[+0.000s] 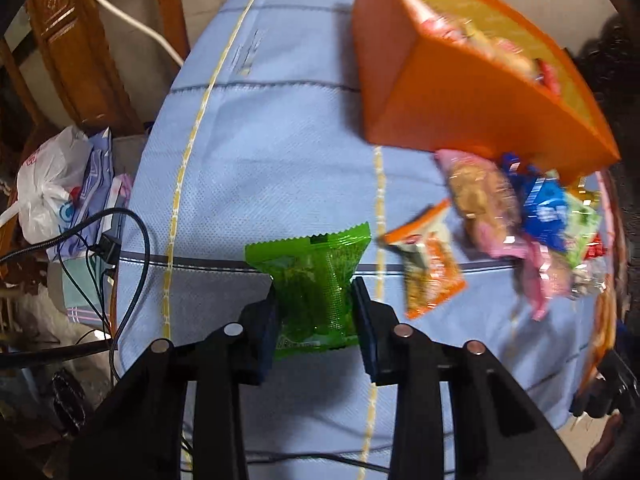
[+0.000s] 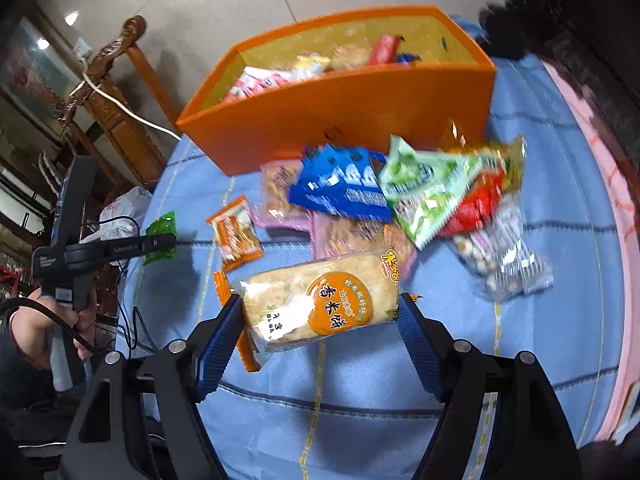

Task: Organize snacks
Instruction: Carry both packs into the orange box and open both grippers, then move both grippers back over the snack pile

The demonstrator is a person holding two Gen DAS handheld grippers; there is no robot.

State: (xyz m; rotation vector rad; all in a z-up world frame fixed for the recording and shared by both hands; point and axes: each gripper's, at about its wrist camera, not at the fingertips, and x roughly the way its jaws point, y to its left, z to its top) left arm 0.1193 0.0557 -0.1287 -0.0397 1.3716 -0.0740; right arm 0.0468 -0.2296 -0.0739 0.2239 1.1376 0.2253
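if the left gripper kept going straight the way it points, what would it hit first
Probably the blue tablecloth. The left gripper already has its jaws closed on the green snack packet and points steeply down at the cloth; no other snack seems to lie directly ahead, though depth is hard to judge.

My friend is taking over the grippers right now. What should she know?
Left gripper: shut on the green snack packet, lifted over the blue cloth.
Right gripper: shut on the rice cracker pack.
Orange box: at the back of the table, some snacks already inside.
Left to do: both held packs, the small orange packet, and the loose pile in front of the box.
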